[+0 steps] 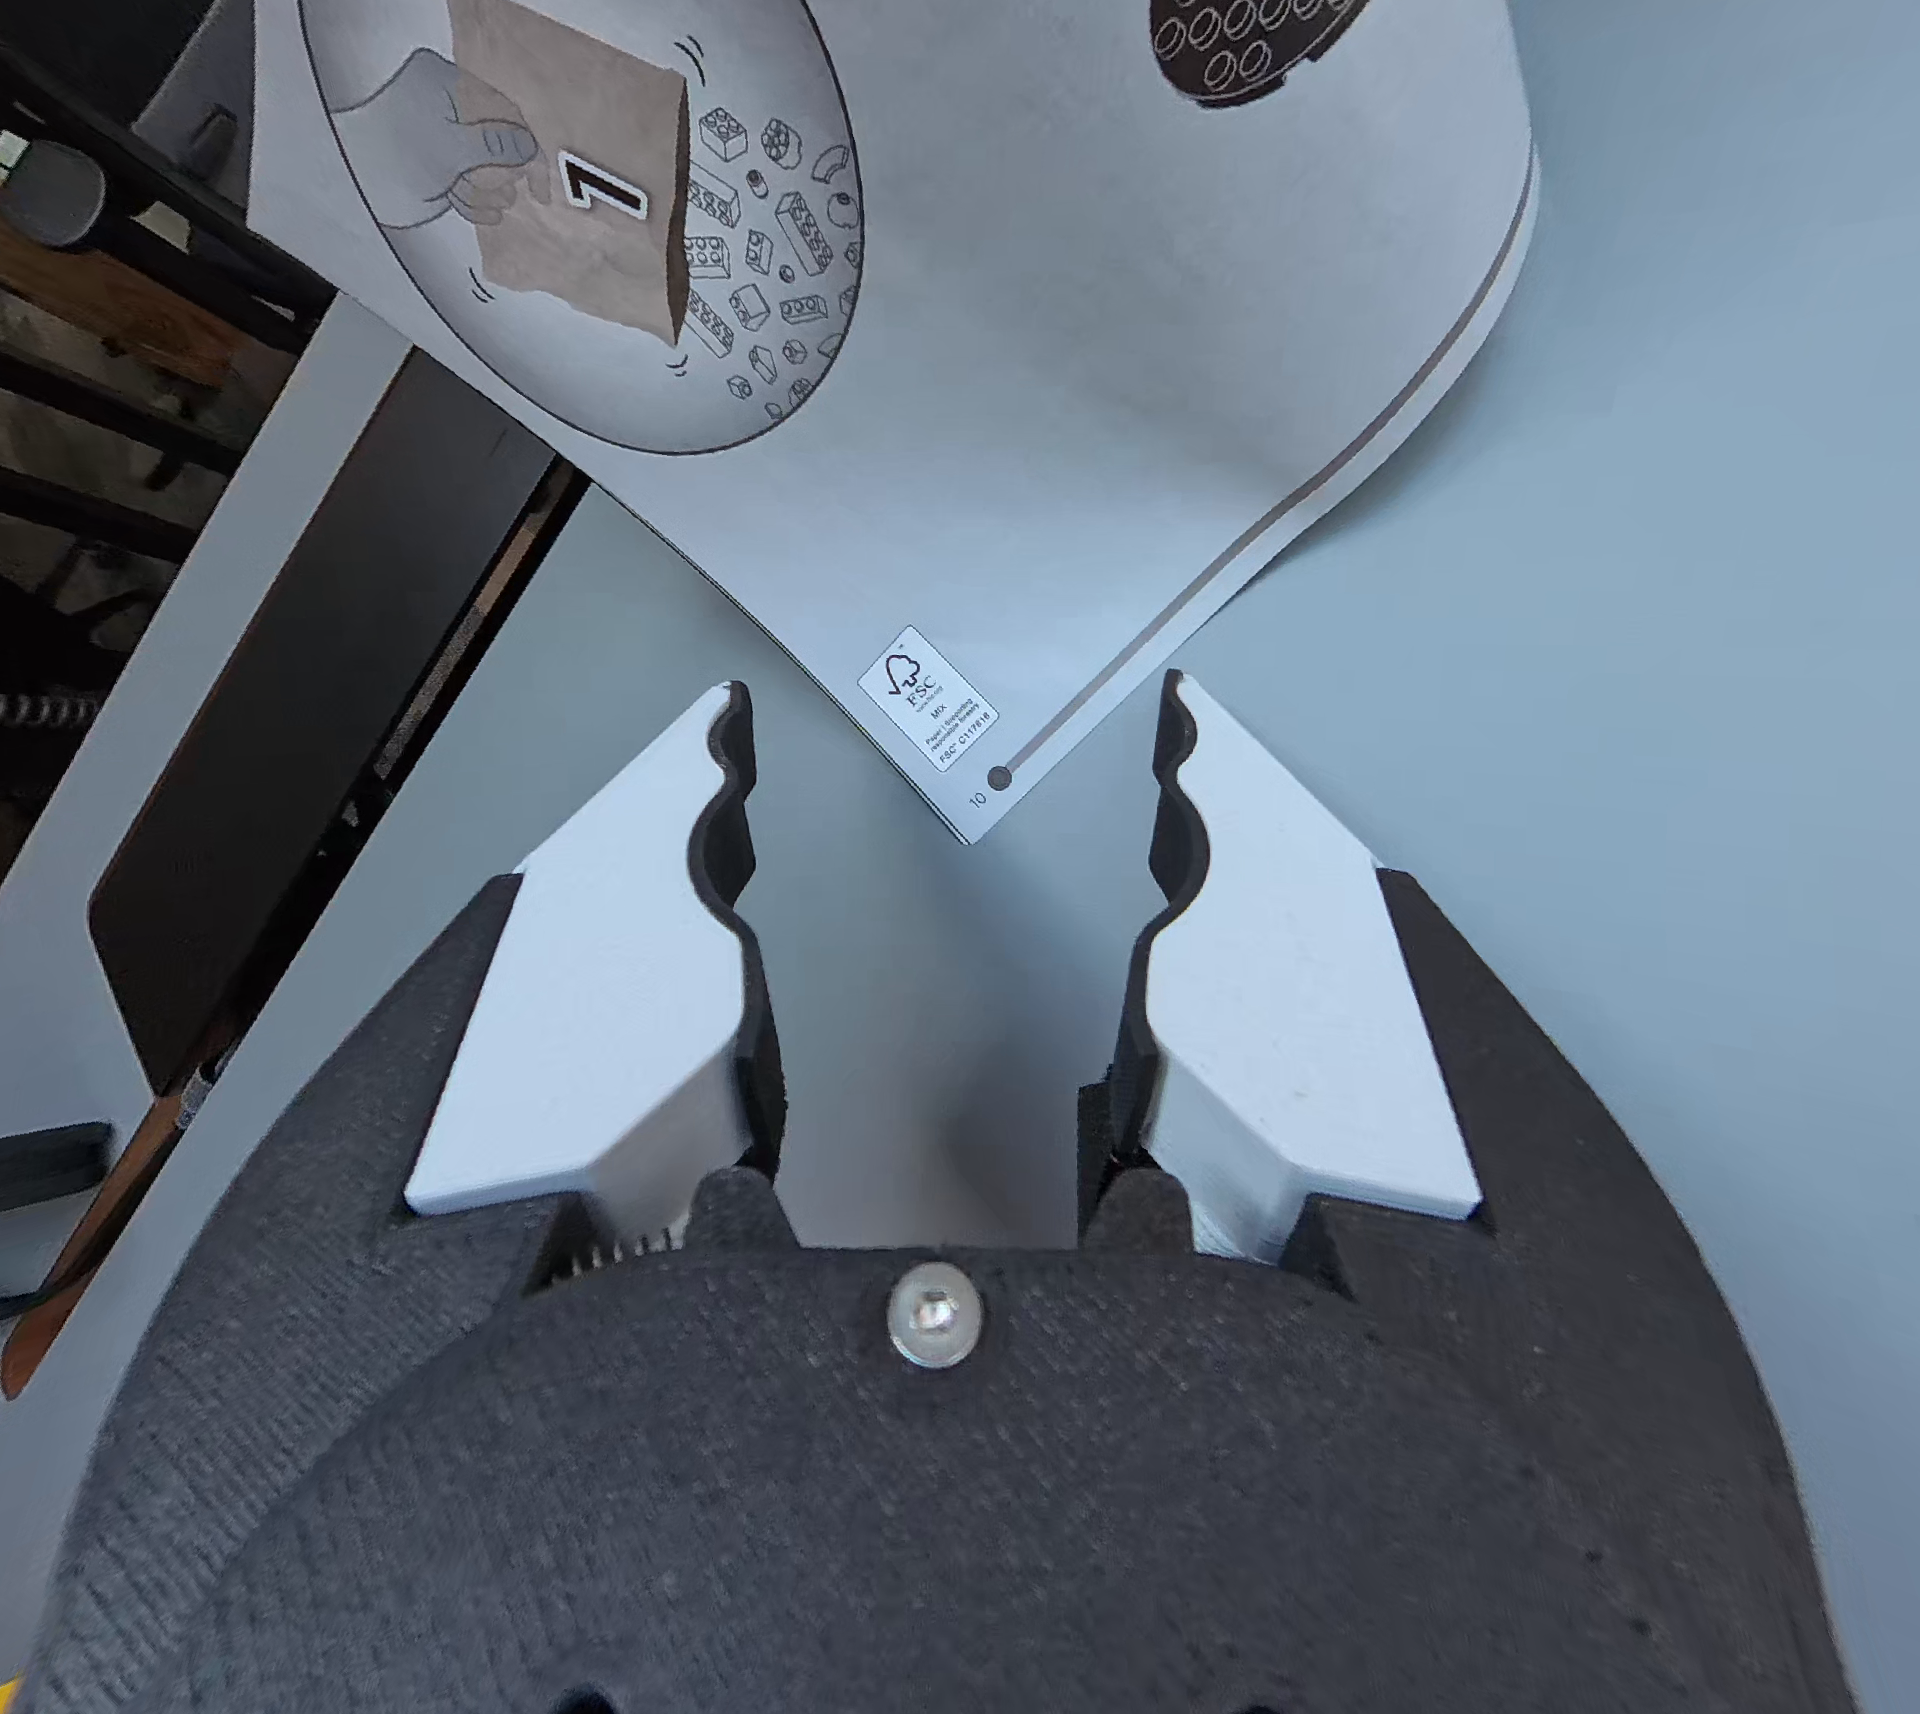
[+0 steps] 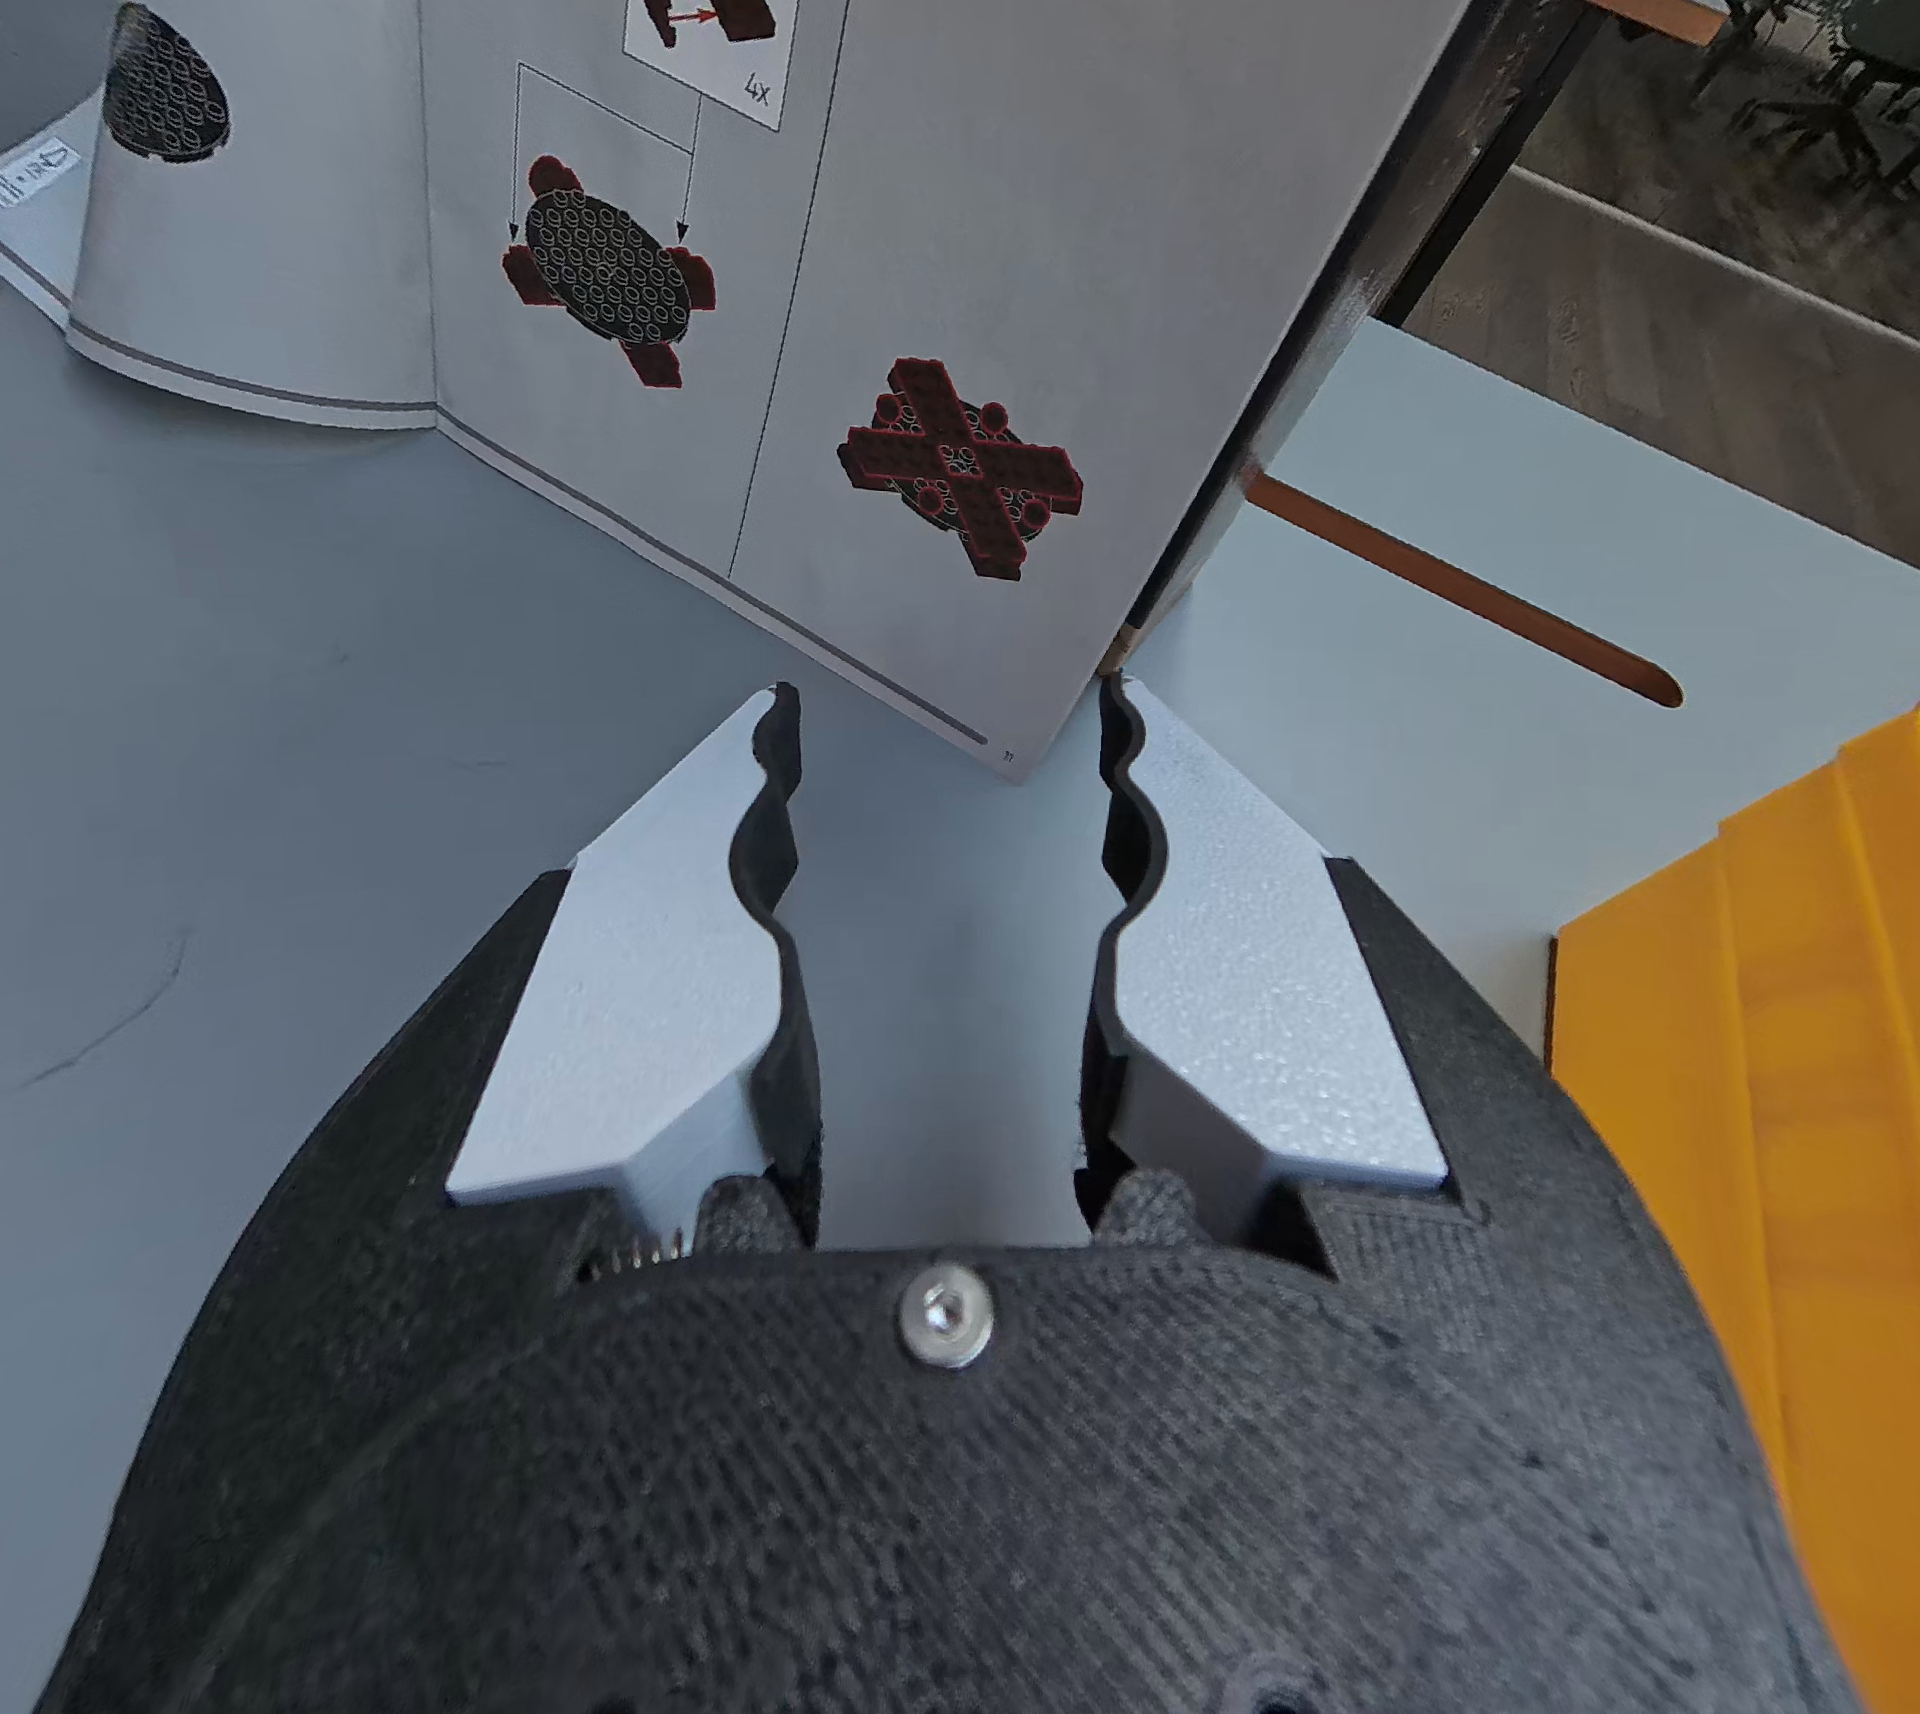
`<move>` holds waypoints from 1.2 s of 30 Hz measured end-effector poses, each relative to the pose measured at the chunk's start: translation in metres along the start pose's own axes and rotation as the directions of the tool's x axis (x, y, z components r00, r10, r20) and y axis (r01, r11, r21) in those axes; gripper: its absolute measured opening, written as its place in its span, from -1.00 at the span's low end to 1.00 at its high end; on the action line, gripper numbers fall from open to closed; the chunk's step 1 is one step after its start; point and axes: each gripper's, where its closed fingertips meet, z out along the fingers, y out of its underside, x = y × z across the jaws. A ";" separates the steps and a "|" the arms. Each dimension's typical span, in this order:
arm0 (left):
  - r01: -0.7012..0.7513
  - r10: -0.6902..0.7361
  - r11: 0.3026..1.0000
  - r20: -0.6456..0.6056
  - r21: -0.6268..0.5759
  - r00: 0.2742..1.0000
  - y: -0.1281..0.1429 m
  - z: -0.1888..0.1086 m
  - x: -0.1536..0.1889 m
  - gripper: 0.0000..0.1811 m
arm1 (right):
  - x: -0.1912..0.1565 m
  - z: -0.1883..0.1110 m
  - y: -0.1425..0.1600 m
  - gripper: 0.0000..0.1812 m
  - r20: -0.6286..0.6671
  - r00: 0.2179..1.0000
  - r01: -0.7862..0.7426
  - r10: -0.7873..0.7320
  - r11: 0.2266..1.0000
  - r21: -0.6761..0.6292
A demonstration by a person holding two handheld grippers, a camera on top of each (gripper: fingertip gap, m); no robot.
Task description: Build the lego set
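An open instruction booklet (image 1: 1039,314) lies on the pale grey table (image 1: 1662,521). In the left wrist view its left page shows a drawn paper bag and a dark round plate, and the near corner points at my left gripper (image 1: 956,698). The left gripper is open and empty, just short of that corner. In the right wrist view the booklet's right page (image 2: 831,210) shows build-step drawings in dark red. My right gripper (image 2: 945,698) is open and empty, with the page's near corner just ahead of its fingertips. No loose bricks are in view.
A yellow-orange tray (image 2: 1766,1145) sits at the right of the right wrist view. The table's left edge (image 1: 312,521) and a dark panel (image 1: 312,729) show in the left wrist view. A dark post (image 2: 1403,210) stands behind the booklet, with other tables beyond.
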 end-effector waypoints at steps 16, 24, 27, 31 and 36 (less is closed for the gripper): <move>0.377 -0.358 0.915 -0.140 0.144 0.923 0.003 -0.060 -0.015 -0.14 | -0.318 -0.054 -0.005 -0.26 0.819 0.483 0.367 -0.308 0.921 0.130; 0.670 -0.590 0.690 -0.323 0.274 0.740 0.012 -0.136 0.015 -0.24 | -0.328 -0.043 0.003 -0.71 0.869 0.385 0.450 -0.310 0.885 0.116; 0.694 -0.589 0.610 -0.367 0.382 0.720 -0.012 -0.160 -0.004 -0.40 | -0.332 -0.053 0.007 -0.83 0.874 0.329 0.485 -0.357 0.858 0.168; 0.626 -0.523 0.652 -0.344 0.427 0.780 -0.028 -0.171 -0.019 -0.36 | -0.324 -0.071 0.016 -0.83 0.865 0.321 0.499 -0.385 0.845 0.191; 0.622 -0.470 0.699 -0.429 0.353 0.772 -0.001 -0.145 0.012 -0.43 | -0.291 -0.056 0.016 -0.83 0.813 0.411 0.493 -0.412 0.851 0.182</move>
